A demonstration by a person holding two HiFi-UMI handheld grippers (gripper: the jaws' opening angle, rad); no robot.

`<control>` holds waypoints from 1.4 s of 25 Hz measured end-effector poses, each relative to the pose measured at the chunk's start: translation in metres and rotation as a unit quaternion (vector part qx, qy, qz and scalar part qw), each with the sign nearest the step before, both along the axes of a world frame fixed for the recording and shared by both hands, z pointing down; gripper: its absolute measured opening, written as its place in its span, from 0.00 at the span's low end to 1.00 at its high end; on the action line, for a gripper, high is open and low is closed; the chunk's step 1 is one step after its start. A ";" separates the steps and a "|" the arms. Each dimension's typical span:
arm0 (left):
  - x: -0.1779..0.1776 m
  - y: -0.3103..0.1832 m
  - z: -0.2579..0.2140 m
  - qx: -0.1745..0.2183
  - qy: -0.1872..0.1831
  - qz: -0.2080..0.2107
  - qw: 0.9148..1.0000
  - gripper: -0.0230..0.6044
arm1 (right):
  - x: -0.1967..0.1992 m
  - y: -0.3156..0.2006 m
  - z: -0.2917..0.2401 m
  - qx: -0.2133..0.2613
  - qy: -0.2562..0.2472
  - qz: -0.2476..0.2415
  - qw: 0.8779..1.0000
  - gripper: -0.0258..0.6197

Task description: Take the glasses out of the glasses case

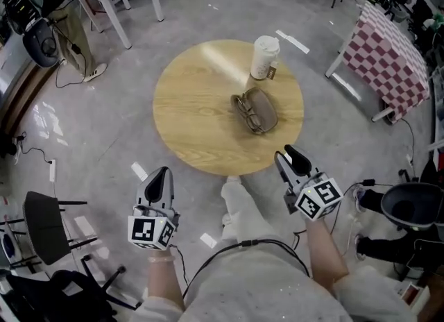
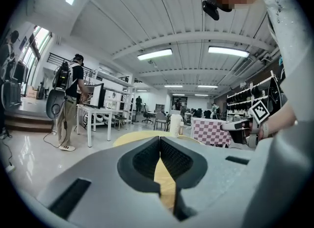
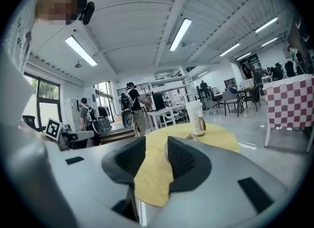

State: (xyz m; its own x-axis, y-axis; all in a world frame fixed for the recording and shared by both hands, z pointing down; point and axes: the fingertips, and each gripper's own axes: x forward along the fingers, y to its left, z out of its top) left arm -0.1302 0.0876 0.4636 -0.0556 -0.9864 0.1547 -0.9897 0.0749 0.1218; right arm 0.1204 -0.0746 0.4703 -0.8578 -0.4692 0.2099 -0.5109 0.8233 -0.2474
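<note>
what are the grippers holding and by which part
Nothing is held. The left gripper is shut on air, the right gripper open and empty; the glasses case lies on the table.

Source: ceiling strip lights (image 2: 154, 54) — bright, even.
Glare: pale sheen on table (image 1: 208, 60); white reflections on floor (image 1: 48, 116).
Shadows: faint, soft-edged.
Distortion: gripper views fisheye, corners black; head view bowed at edges.
Focus: left gripper (image 2: 159, 142) and right gripper (image 3: 156, 143) soft near lens — room beyond sharp.

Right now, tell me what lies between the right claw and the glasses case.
Nothing but bare tabletop separates the right claw from the glasses case, as the head view shows; the cup stands beyond the case.
</note>
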 end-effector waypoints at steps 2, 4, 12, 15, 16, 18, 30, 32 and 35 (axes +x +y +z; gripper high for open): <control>-0.007 -0.004 0.005 -0.003 0.001 0.000 1.000 0.04 | -0.011 -0.006 0.005 -0.004 0.002 -0.005 1.000 0.27; -0.017 -0.011 0.006 -0.004 0.004 -0.008 1.000 0.04 | -0.022 -0.014 0.008 -0.006 0.007 -0.009 1.000 0.27; -0.044 -0.064 0.002 -0.007 -0.003 0.007 1.000 0.04 | -0.056 -0.060 0.032 -0.022 0.051 0.010 0.998 0.22; -0.053 -0.086 0.004 -0.009 -0.004 0.015 1.000 0.04 | -0.068 -0.071 0.043 -0.024 0.086 0.007 0.996 0.21; -0.054 -0.094 0.004 -0.011 -0.003 0.019 1.000 0.04 | -0.071 -0.075 0.047 -0.028 0.095 0.005 0.995 0.21; -0.055 -0.107 0.007 -0.016 -0.003 0.030 0.999 0.04 | -0.078 -0.083 0.055 -0.038 0.112 0.003 0.993 0.21; -0.076 -0.157 0.037 -0.039 0.020 0.057 0.997 0.04 | -0.111 -0.105 0.108 -0.112 0.218 -0.021 0.969 0.19; -0.077 -0.166 0.038 -0.041 0.021 0.063 0.997 0.04 | -0.114 -0.107 0.116 -0.126 0.233 -0.023 0.964 0.19; -0.077 -0.178 0.040 -0.044 0.021 0.073 0.996 0.04 | -0.117 -0.109 0.125 -0.141 0.255 -0.027 0.956 0.19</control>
State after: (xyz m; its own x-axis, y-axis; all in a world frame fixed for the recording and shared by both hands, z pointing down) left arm -0.2069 -0.0903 0.5039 0.0955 -0.9662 0.2394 -0.9851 -0.0572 0.1621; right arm 0.0035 -0.1832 0.5954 -0.6315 -0.2906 0.7189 -0.5831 0.7891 -0.1932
